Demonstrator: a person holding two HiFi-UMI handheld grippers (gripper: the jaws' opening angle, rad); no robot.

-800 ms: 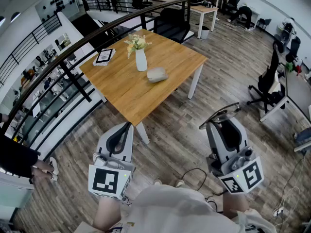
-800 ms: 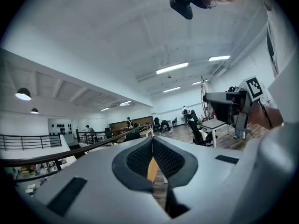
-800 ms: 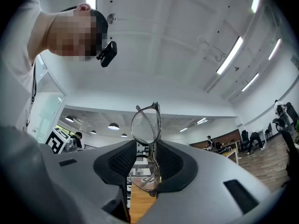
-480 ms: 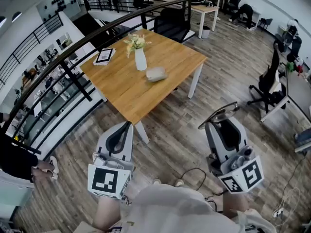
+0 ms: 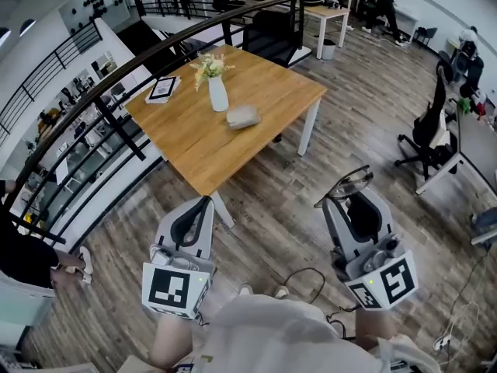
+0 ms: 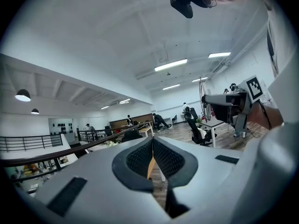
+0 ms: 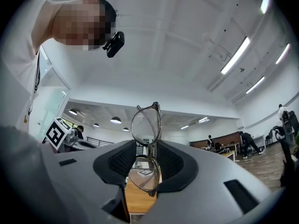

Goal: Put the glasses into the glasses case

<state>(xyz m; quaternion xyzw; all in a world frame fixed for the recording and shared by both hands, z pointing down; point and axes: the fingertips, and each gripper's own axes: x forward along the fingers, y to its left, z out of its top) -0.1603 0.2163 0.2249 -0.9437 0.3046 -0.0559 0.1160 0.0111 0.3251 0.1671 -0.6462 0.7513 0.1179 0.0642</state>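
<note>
The grey glasses case lies closed on the wooden table, beside a white vase. My right gripper hangs over the floor in front of the table, shut on the thin-framed glasses. In the right gripper view the glasses stand on edge between the pads, one lens above the jaws and one between them, with the right gripper aimed at the table. My left gripper is held near the table's front corner, its jaws together with nothing in them; in its own view the left gripper shows only a thin slit.
A vase of flowers and a tablet sit on the table's far half. A black railing runs along the left. A dark chair stands behind the table, an office chair to the right. Cables lie on the floor.
The table and case sit slightly further left in the head view. Both grippers keep nearly the same pose, the glasses still gripped in the right one.
</note>
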